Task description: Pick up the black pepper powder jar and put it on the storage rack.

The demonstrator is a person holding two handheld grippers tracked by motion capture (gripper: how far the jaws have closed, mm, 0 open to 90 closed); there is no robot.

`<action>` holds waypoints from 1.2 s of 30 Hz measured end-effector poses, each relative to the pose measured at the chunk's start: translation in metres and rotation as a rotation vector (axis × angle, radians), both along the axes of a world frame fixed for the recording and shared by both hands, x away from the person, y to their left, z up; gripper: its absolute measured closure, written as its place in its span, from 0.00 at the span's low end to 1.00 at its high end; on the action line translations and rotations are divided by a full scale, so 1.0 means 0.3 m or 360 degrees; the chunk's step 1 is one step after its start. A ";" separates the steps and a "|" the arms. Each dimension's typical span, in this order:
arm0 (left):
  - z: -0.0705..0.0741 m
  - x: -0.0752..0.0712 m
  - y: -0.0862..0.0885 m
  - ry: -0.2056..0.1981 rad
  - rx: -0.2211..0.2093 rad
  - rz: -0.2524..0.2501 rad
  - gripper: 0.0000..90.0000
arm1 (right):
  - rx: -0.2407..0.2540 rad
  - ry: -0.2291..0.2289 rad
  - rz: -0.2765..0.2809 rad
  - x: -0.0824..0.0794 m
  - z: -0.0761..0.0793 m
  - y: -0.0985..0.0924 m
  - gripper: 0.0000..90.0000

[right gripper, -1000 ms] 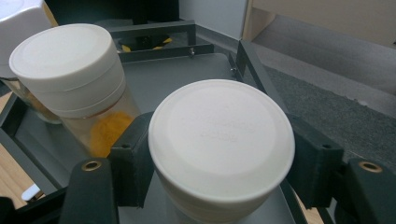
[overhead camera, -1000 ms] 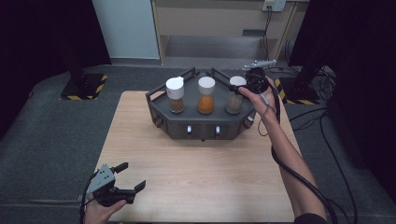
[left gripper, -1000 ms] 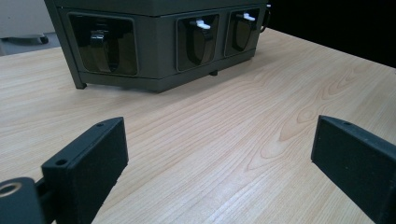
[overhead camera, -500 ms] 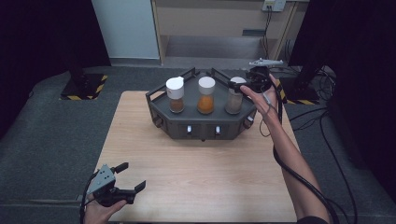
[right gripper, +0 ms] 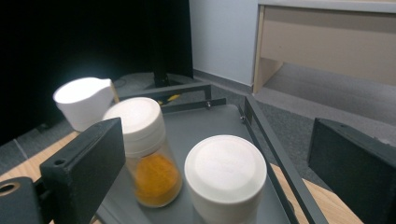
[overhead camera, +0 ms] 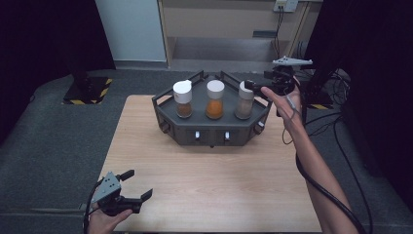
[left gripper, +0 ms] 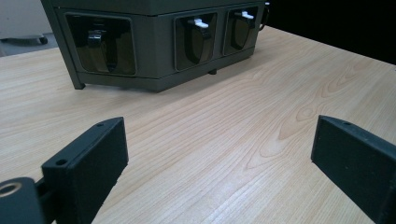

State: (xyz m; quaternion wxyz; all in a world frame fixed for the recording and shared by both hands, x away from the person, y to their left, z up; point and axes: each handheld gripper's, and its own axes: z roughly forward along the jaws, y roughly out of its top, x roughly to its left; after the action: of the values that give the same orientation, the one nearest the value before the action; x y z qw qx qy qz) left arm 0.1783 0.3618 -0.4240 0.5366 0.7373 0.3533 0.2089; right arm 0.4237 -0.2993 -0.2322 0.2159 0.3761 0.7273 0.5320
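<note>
Though blurred, probably three jars [right gripper: 225,175]

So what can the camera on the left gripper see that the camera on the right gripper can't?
The left gripper view looks low across the wooden table at the front of the dark rack, with its little white switches set in recesses.

The right gripper view looks down into the rack's tray and sees three white-capped jars: the near jar, the orange powder jar and the far jar, plus the floor and a cabinet behind.

Both show the same rack, a bit of table, and a pair of black jaws standing open with nothing held between them.
</note>
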 end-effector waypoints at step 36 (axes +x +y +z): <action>0.003 0.001 -0.005 0.0005 0.0017 0.0001 0.04 | 0.0057 -0.0296 0.0224 -0.444 -0.036 -0.198 0.06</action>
State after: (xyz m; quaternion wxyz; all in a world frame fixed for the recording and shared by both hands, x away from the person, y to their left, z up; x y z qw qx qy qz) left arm 0.1786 0.3602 -0.4229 0.5320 0.7404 0.3531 0.2098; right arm 0.2904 -0.3588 -0.2429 0.2377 0.2769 0.7190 0.5914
